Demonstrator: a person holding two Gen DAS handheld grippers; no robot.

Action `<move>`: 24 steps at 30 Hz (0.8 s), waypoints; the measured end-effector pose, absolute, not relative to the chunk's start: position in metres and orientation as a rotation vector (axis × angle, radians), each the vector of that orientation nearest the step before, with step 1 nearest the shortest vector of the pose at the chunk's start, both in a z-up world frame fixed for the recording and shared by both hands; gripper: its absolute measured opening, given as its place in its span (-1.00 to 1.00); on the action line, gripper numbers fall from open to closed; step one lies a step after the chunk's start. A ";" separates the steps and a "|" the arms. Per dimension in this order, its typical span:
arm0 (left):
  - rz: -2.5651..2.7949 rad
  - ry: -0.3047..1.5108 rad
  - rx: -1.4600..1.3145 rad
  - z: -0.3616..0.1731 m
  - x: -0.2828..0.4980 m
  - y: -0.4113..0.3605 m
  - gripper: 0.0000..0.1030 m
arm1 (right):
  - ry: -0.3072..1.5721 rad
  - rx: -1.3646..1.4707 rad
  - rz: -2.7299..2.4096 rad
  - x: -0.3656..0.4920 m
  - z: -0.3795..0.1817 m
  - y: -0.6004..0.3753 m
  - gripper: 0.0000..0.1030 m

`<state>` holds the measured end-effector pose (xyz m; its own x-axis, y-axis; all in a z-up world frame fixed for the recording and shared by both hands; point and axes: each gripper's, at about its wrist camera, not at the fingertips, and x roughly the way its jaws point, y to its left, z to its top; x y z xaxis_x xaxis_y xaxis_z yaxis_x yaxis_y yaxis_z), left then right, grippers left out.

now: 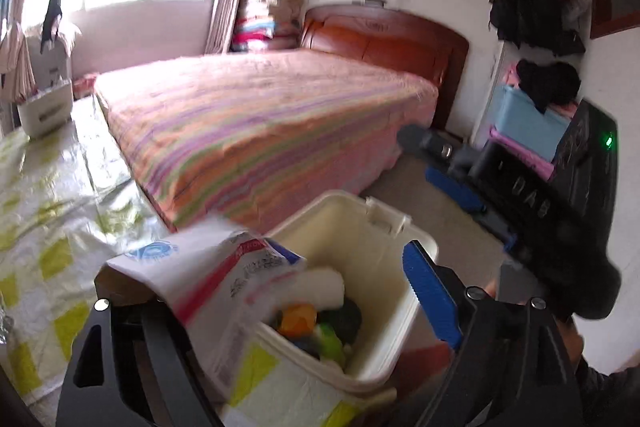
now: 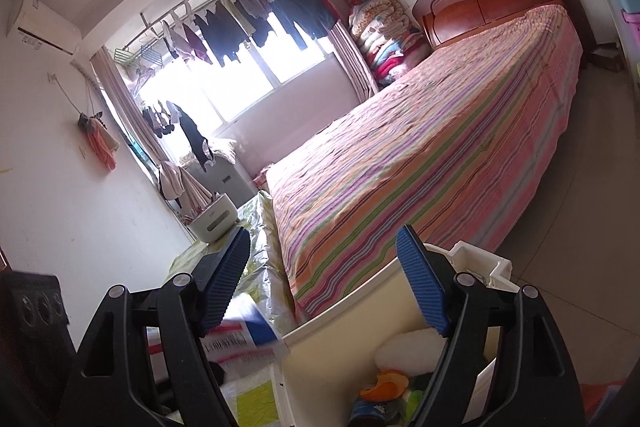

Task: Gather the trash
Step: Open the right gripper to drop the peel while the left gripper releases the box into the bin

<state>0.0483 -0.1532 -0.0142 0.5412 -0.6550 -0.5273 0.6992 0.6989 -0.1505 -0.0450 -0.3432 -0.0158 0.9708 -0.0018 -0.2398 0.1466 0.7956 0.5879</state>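
A cream trash bin point(image 1: 384, 223) stands on the floor at the foot of the bed, holding a white roll point(image 1: 328, 287), an orange scrap point(image 1: 296, 319) and green bits. A white plastic bag point(image 1: 224, 283) with red and blue print, blurred, lies over the bin's left rim and hides my left gripper's left finger. My left gripper point(image 1: 296, 283) is open above the bin, and its blue right pad point(image 1: 432, 295) is clear of the bag. My right gripper point(image 2: 324, 275) is open and empty over the bin point(image 2: 340, 331), with the bag point(image 2: 240, 339) under its left finger.
A bed point(image 1: 256, 123) with a striped cover and a wooden headboard point(image 1: 384, 39) fills the middle. A crinkled plastic sheet point(image 1: 52, 211) with green squares covers the floor at left, beside a white appliance point(image 1: 44, 107). Stacked storage boxes point(image 1: 524, 123) stand at right. The right gripper's body point(image 1: 580, 187) is close by.
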 end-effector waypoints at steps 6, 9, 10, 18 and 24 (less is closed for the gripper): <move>-0.867 0.654 0.009 -0.006 0.058 -0.157 0.61 | 0.197 0.676 -0.084 -0.052 -0.013 -0.353 0.45; -0.853 0.677 0.045 -0.006 0.058 -0.166 0.61 | 0.144 0.695 -0.110 -0.067 -0.009 -0.364 0.45; -0.843 0.686 0.077 -0.004 0.057 -0.171 0.61 | 0.134 0.703 -0.117 -0.070 -0.009 -0.367 0.46; -0.846 0.737 0.217 0.003 0.053 -0.197 0.61 | 0.097 0.758 -0.117 -0.076 -0.010 -0.375 0.47; -0.896 0.822 0.228 0.019 0.057 -0.200 0.61 | 0.049 0.826 -0.150 -0.090 -0.017 -0.399 0.50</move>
<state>0.0573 -0.2004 0.0185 0.3498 -0.6022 -0.7176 0.7666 0.6243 -0.1502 -0.0896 -0.3994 -0.0174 0.9883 -0.1135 -0.1020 0.1519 0.6680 0.7285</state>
